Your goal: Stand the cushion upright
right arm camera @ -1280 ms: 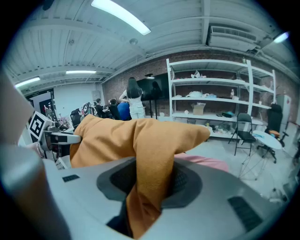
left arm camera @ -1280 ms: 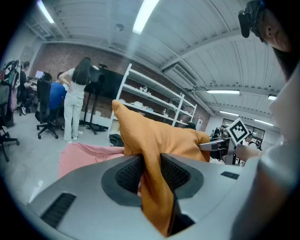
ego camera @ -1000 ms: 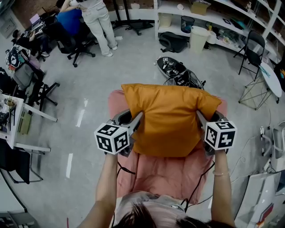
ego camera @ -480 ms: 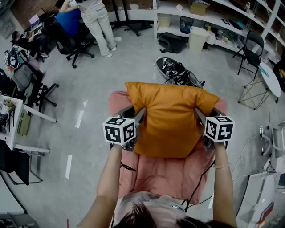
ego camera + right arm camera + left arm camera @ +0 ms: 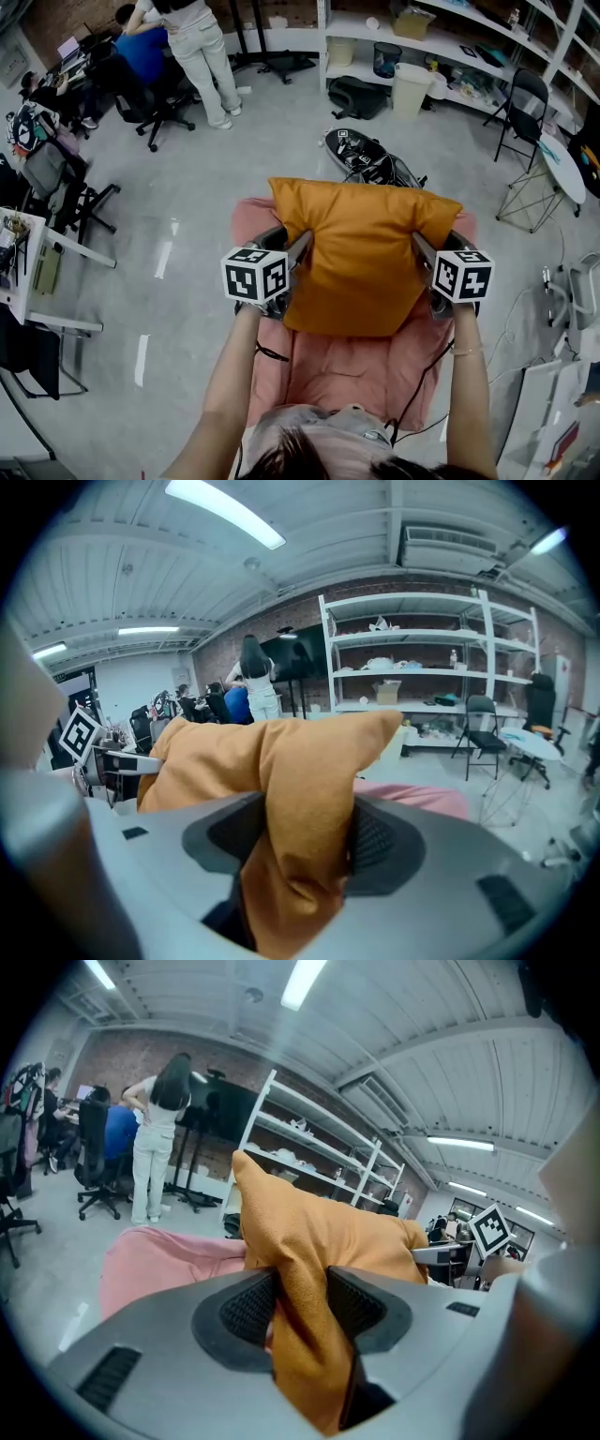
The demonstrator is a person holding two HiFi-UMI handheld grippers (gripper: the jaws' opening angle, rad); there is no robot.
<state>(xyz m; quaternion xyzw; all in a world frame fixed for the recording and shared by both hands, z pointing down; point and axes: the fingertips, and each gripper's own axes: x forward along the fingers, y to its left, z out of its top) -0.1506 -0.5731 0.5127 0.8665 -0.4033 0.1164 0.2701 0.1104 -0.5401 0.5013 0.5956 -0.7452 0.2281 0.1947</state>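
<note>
Step in hand, as I judge it: letting go after placement. The task looks nearly done.

- Pink chair [image 5: 347,375]: fills the middle of the head view, with the seat bare toward 6 o'clock.
- Cushion [image 5: 361,253]: at the chair's 12 o'clock end. It stands on its lower edge and seems to lean on the pink back. Its top corners sit at 11 and 1 o'clock. It is orange woven cloth, plump and soft, and creases wherever it is pinched.
- Left gripper [image 5: 298,251]: on the cushion's 9 o'clock edge. Its jaws are opening, and a fold of orange cloth between the pads touches both.
- Right gripper [image 5: 420,248]: on the 3 o'clock edge. Its jaws are opening wider, and bunched cloth fills the gap.

Next move: free both folds evenly. Then draw back toward 6 o'clock without dragging the cloth, and watch for a forward slump.
</note>
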